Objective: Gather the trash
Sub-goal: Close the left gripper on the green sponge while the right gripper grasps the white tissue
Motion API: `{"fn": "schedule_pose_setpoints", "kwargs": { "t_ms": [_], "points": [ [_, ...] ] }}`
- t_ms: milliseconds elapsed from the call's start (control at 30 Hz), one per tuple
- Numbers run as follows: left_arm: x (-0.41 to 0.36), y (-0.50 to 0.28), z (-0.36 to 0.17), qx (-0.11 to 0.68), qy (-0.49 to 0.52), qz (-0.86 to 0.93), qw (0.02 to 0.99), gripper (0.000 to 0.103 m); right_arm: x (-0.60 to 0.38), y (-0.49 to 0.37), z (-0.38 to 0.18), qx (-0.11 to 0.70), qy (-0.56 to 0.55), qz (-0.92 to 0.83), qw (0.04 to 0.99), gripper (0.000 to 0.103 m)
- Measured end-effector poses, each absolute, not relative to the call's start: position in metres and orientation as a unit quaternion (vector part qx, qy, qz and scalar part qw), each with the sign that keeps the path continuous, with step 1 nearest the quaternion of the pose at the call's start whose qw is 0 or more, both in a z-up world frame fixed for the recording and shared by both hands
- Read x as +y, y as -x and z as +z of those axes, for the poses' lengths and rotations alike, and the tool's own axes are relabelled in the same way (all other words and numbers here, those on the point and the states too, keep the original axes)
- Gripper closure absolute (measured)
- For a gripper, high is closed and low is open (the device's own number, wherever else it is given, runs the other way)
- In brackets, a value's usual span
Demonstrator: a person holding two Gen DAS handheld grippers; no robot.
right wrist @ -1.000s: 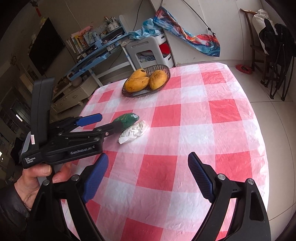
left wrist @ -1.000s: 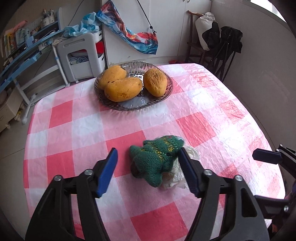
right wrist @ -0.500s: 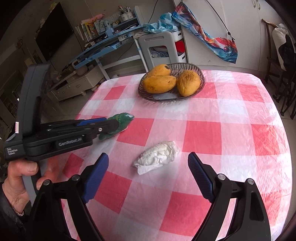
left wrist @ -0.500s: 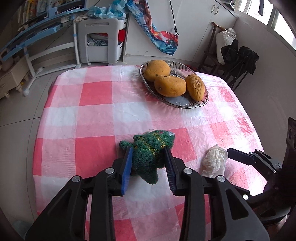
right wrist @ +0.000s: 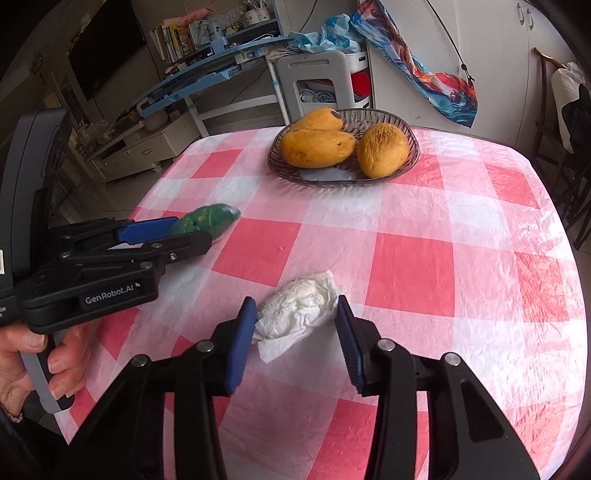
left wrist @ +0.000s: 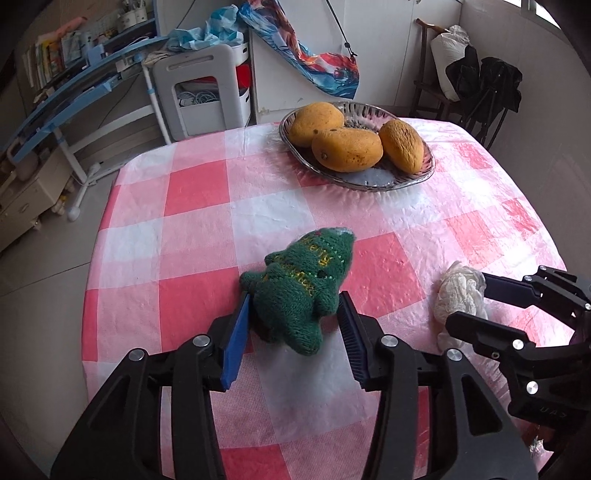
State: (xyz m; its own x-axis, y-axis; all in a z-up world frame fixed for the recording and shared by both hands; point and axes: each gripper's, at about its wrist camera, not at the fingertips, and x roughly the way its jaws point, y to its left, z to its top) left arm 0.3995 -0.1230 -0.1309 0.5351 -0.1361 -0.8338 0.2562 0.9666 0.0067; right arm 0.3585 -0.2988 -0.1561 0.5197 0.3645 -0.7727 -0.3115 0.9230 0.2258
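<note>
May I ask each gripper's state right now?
Left gripper: fingers just opened slightly around green toy; grip unclear.
Right gripper: just closed on tissue.

This is a lived-in home, a dining corner opening onto a living room. Ahead of the hand-held gripper, a counter covered with a red-and-white checked plastic cloth carries an oval glass dish of yellow mangoes. Beyond it stand a white plastic stool, a blue-and-white tilting study desk with a row of books behind it, and white cupboard doors. Far left hangs a dark flat television above a low cream cabinet. To the right, a wooden chair holds a white bag and dark clothes.
</note>
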Motion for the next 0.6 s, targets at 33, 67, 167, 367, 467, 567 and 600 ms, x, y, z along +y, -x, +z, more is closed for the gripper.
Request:
{"fn": "schedule_pose_setpoints", "kwargs": {
  "t_ms": [33, 67, 167, 367, 467, 567, 600],
  "points": [
    [-0.1244, -0.3997, -0.1311, 0.469, -0.067, -0.113, 0.873, 0.059, -0.2975, -0.3582, -0.156, 0.45, -0.027, 0.194, 0.871, 0.06],
    [-0.1254, -0.3996, -0.1314, 0.469, -0.068, -0.114, 0.873, 0.059, -0.2965, -0.358, -0.1559, 0.45, -0.023, 0.194, 0.871, 0.06],
    [-0.128, -0.3993, -0.1318, 0.467, -0.074, -0.111, 0.874, 0.059, -0.2953, -0.3574, -0.1557, 0.447, -0.024, 0.195, 0.872, 0.059],
    [-0.13, -0.3996, -0.1302, 0.466, -0.078, -0.11, 0.874, 0.059, -0.2946, -0.3598, -0.156, 0.444, -0.023, 0.198, 0.873, 0.058],
    [-0.1305, -0.3982, -0.129, 0.465, -0.08, -0.109, 0.875, 0.059, -0.2945, -0.3598, -0.1558, 0.444, -0.023, 0.198, 0.874, 0.058],
    [-0.1294, -0.3971, -0.1279, 0.462, -0.083, -0.108, 0.877, 0.06, -0.2932, -0.3606, -0.1554, 0.444, -0.023, 0.202, 0.873, 0.061],
    [-0.1294, -0.3965, -0.1275, 0.46, -0.083, -0.109, 0.877, 0.064, -0.292, -0.3605, -0.1552, 0.444, -0.022, 0.204, 0.872, 0.064]
  ]
}}
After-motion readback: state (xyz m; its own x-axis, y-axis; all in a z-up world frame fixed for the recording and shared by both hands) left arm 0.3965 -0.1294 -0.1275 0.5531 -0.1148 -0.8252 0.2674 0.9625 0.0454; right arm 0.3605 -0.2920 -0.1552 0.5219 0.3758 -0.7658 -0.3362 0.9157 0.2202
